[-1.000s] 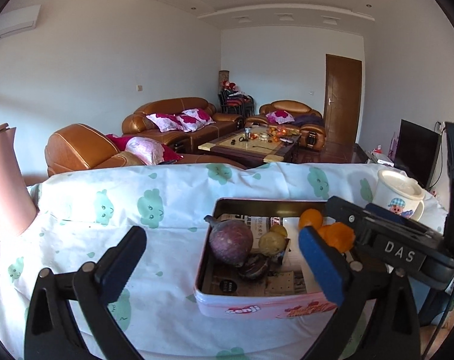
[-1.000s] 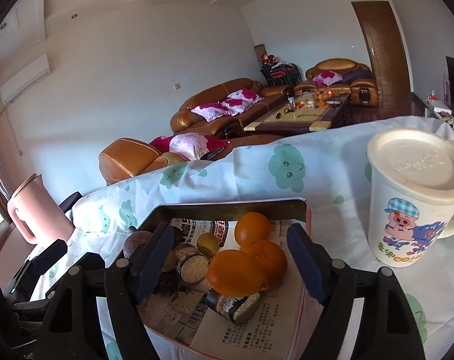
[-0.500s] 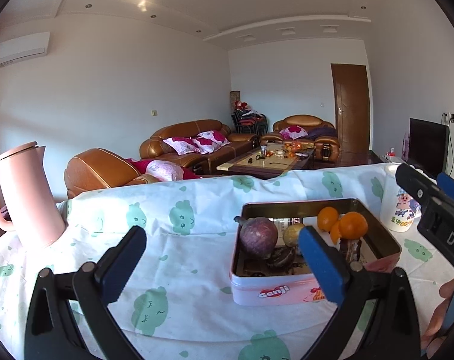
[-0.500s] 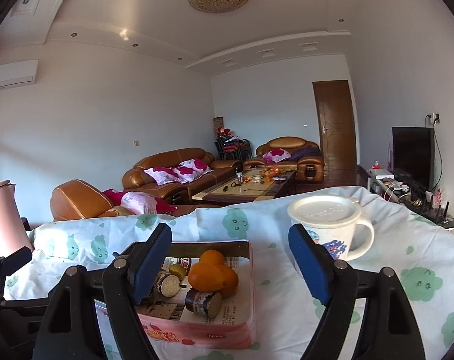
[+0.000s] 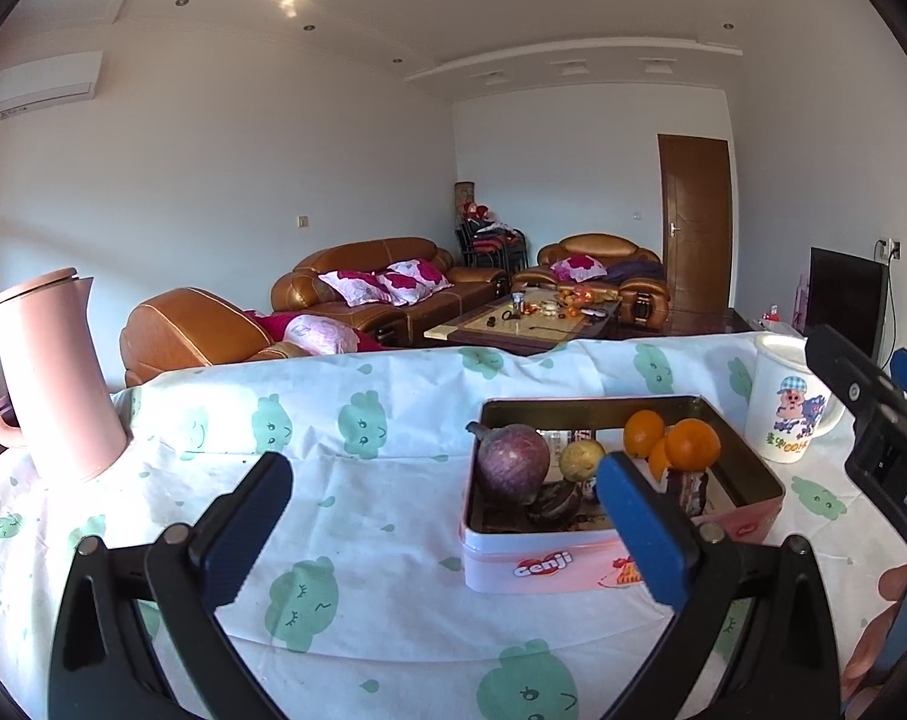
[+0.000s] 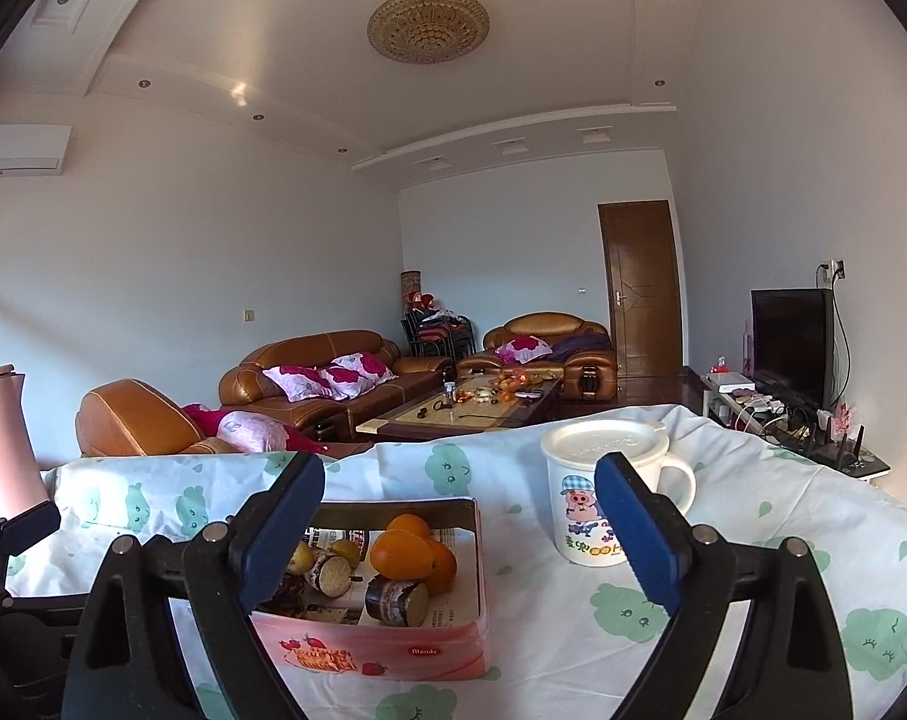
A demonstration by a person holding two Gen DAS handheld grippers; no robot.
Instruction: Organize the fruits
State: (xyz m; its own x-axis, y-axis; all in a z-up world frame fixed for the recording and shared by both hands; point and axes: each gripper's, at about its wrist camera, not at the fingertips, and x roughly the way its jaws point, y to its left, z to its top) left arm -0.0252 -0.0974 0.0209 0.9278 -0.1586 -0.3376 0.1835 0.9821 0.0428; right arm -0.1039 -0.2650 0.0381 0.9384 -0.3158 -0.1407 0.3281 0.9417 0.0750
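Observation:
A pink tin box (image 5: pixel 573 561) stands on the table, also in the right wrist view (image 6: pixel 393 645). It holds a purple fruit (image 5: pixel 512 461), a yellow-green fruit (image 5: pixel 580 459), several oranges (image 5: pixel 690 444) (image 6: pixel 408 552) and dark halved fruits (image 6: pixel 396 600). My left gripper (image 5: pixel 441 531) is open and empty, held back from the box, to its left. My right gripper (image 6: pixel 459 531) is open and empty, near the box's front right; its body shows in the left wrist view (image 5: pixel 873 420).
A white lidded pig mug (image 6: pixel 597 498) stands right of the box, also in the left wrist view (image 5: pixel 783 402). A pink kettle (image 5: pixel 45 378) stands at the table's far left. The tablecloth (image 5: pixel 333 540) has green cloud prints. Sofas and a coffee table lie beyond the table.
Both grippers have pulled back and up from the box, which now looks smaller and farther. The fruits in the box have not moved. Both grippers stay open.

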